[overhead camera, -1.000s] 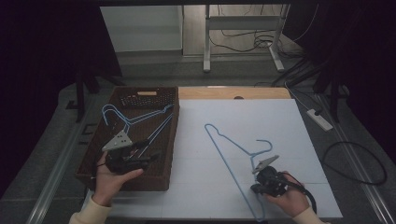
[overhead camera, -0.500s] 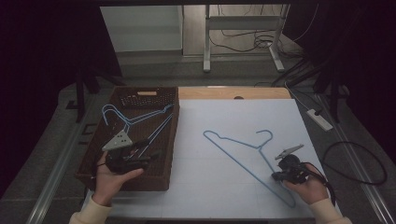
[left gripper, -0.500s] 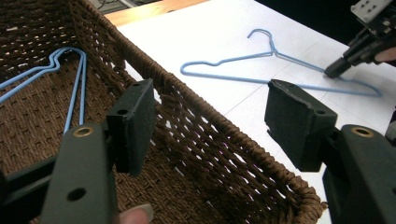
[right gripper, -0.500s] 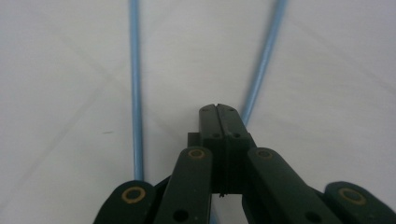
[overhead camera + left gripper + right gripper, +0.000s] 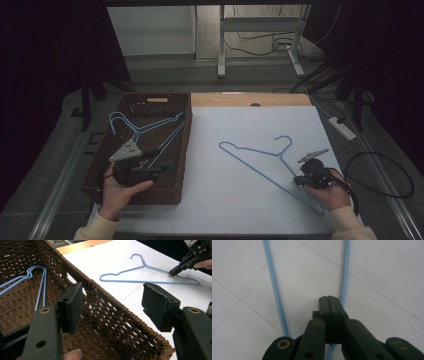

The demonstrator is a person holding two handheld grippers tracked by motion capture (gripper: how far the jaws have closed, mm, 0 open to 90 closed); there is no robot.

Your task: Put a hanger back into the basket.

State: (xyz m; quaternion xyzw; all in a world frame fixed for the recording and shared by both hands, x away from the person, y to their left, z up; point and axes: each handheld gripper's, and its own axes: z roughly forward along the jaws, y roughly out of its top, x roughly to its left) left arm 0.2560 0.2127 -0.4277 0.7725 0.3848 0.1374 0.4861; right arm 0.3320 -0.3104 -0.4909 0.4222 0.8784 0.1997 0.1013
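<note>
A blue wire hanger (image 5: 250,150) (image 5: 147,281) lies on the white tabletop (image 5: 240,200). My right gripper (image 5: 296,181) (image 5: 172,272) (image 5: 328,300) is shut at the hanger's lower arm, where the wire (image 5: 273,285) runs in under its jaws. Two more blue hangers (image 5: 145,127) (image 5: 40,282) lie in the brown woven basket (image 5: 155,97) (image 5: 112,302) at the left. My left gripper (image 5: 162,167) (image 5: 110,307) hovers over the basket's near right wall. It is open, with nothing between its pads.
A strip of bare wood (image 5: 250,100) borders the far side of the white top. On the floor to the right are a white power strip (image 5: 342,127) and a looped black cable (image 5: 380,175). Desk legs (image 5: 220,45) stand beyond the table.
My right gripper has moved to the right, and the blue hanger has slid and swung along with it. The left gripper has stayed over the basket.
</note>
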